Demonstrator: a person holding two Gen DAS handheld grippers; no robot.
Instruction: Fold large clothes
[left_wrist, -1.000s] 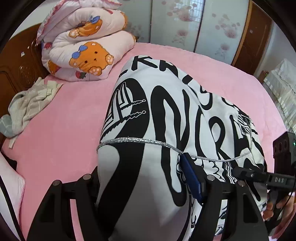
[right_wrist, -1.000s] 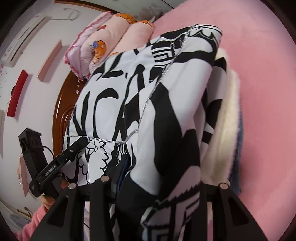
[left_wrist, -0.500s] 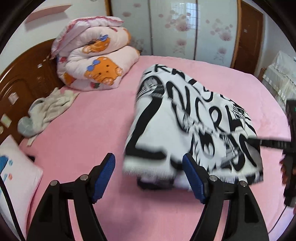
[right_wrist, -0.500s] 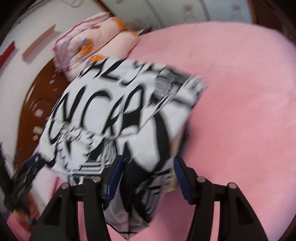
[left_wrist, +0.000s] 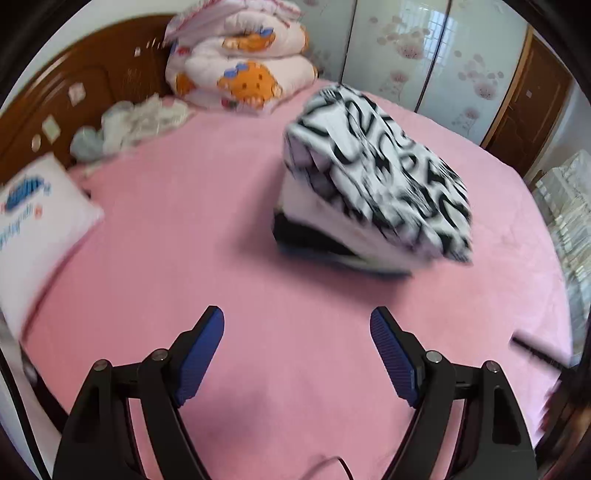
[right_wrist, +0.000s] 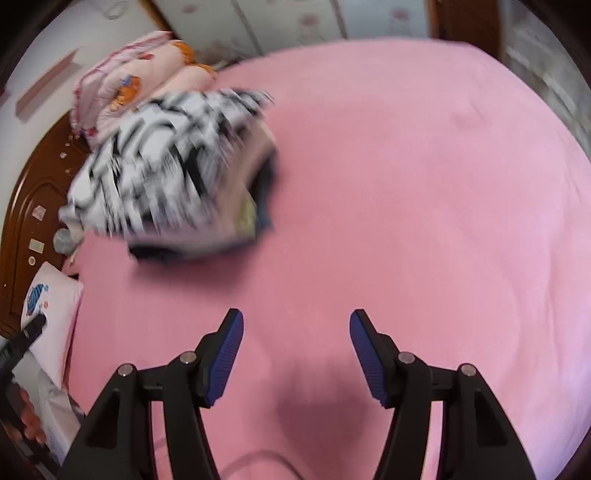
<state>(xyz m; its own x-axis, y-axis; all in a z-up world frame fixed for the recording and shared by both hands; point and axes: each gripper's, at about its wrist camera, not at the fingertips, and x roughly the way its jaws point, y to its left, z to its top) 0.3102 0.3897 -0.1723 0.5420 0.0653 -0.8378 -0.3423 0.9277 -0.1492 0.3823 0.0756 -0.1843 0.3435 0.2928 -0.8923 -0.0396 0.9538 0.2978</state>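
Note:
A folded black-and-white patterned garment (left_wrist: 373, 177) lies on top of a stack of folded clothes on the pink bed (left_wrist: 184, 240); the picture is blurred. It shows at the left in the right wrist view as the same garment (right_wrist: 166, 166). My left gripper (left_wrist: 297, 332) hangs over bare pink sheet well short of the stack, its jaws opening with nothing between them. My right gripper (right_wrist: 296, 332) is also over bare sheet, to the right of the stack, jaws opening and nothing in them.
A rolled pink quilt (left_wrist: 240, 70) with cartoon bears sits by the wooden headboard (left_wrist: 74, 85). A crumpled pale garment (left_wrist: 136, 122) and a white pillow (left_wrist: 33, 221) lie at the left. Wardrobe doors (left_wrist: 424, 55) stand behind the bed.
Both grippers let go of the patterned garment and pulled back from it. The garment now rests on the stack, farther away in both views.

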